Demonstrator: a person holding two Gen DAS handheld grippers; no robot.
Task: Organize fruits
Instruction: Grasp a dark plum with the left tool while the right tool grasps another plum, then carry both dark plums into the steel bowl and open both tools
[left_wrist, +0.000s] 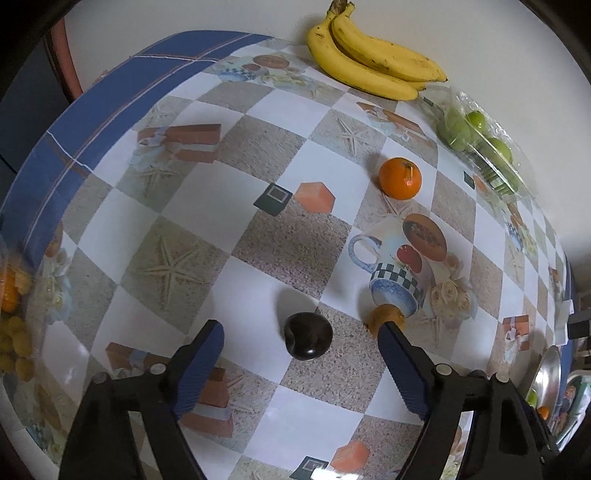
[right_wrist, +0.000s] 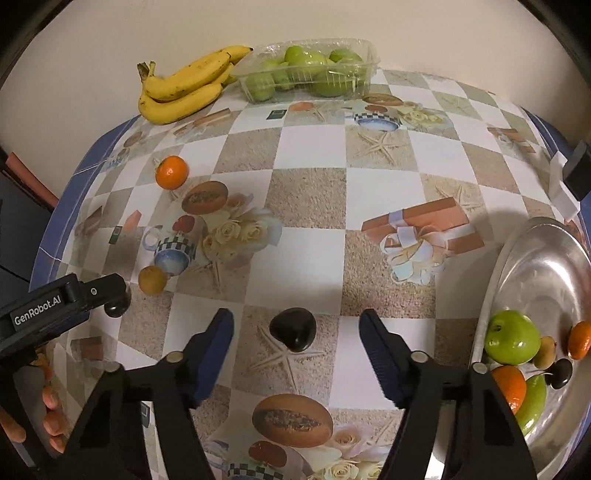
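A dark plum (left_wrist: 307, 336) lies on the patterned tablecloth between the open fingers of my left gripper (left_wrist: 301, 332). A small brown-yellow fruit (left_wrist: 388, 320) sits at the right fingertip. In the right wrist view another dark plum (right_wrist: 292, 329) lies between the open fingers of my right gripper (right_wrist: 297, 325). A steel bowl (right_wrist: 554, 266) at the right holds a green apple (right_wrist: 511, 338), oranges, a dark plum and a small yellow fruit. An orange (left_wrist: 400, 178) lies farther back. The left gripper's body (right_wrist: 55, 306) shows at the left.
Bananas (right_wrist: 184, 86) and a clear plastic tray of green apples (right_wrist: 306, 70) stand against the back wall. The small brown-yellow fruit (right_wrist: 152, 280) and the orange (right_wrist: 171, 172) lie left of centre. A bag of fruit (left_wrist: 13, 314) shows at the left edge.
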